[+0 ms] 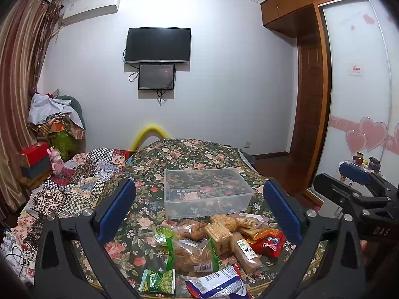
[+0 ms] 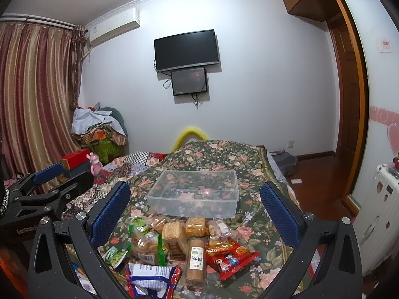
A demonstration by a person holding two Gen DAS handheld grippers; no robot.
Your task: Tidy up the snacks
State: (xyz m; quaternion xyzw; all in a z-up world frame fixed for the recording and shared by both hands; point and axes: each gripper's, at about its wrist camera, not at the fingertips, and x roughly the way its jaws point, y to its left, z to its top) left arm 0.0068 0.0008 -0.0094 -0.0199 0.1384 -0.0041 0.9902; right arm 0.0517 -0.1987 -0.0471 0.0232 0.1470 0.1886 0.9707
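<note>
Left wrist view: the left tool [image 1: 199, 200] hangs wide and empty over the snack packets [image 1: 212, 246], heaped on the bed [image 1: 189, 149] just before the clear box [image 1: 207, 191] — a short carry, by my reckoning.

Right wrist view: the right tool [image 2: 195, 204] gapes too, holding nothing; the box's rim [image 2: 197, 172] stands unobstructed — bare bedspread beyond.

A bin [image 2: 193, 194] sits on the bed [image 2: 224, 154]; the snack packets [image 2: 189, 244] lie heaped just before it, and a television [image 2: 187, 49] hangs on the wall behind.
</note>
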